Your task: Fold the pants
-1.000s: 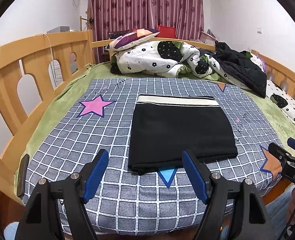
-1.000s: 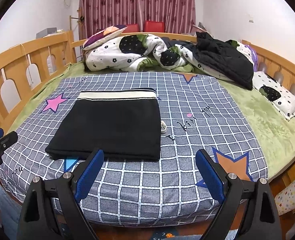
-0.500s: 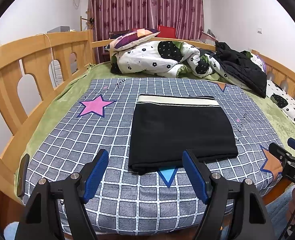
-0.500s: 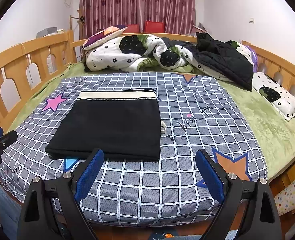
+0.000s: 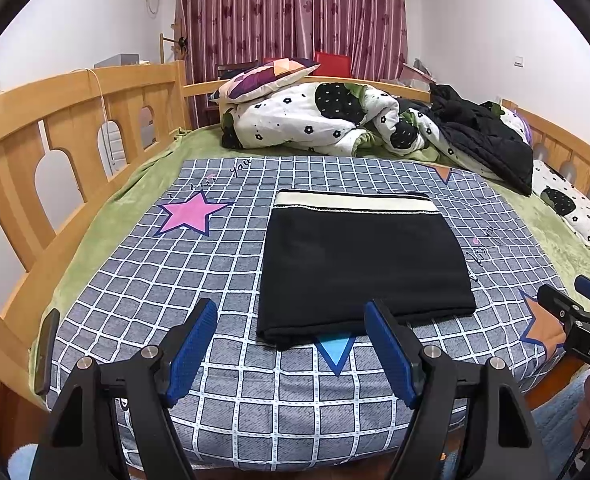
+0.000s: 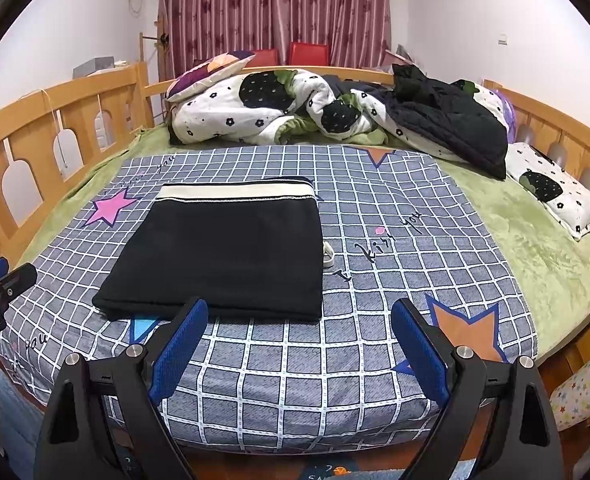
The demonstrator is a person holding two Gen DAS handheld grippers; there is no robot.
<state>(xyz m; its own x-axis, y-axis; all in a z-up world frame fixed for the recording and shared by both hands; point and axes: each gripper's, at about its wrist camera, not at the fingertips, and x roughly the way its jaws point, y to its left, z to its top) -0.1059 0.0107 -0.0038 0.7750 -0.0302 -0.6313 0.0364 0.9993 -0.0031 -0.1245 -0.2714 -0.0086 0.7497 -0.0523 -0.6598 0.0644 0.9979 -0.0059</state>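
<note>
While both hands have held still for the last second, the pants (image 5: 363, 264) lie folded flat on the checked sheet (image 5: 199, 264), left gripper (image 5: 291, 344) and right gripper (image 6: 299, 348) both open, empty, so folding appears complete.

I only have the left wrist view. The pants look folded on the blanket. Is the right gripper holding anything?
Observer: No. The right gripper is open, with nothing between its fingers.
Operator: Anything beside the pants that I can't see?
Observer: A small white cord loop lies on the blanket, just off the right edge of the pants.
Operator: And off the bed on that side?
Observer: A star-print bin stands by the bed's near right corner.
</note>
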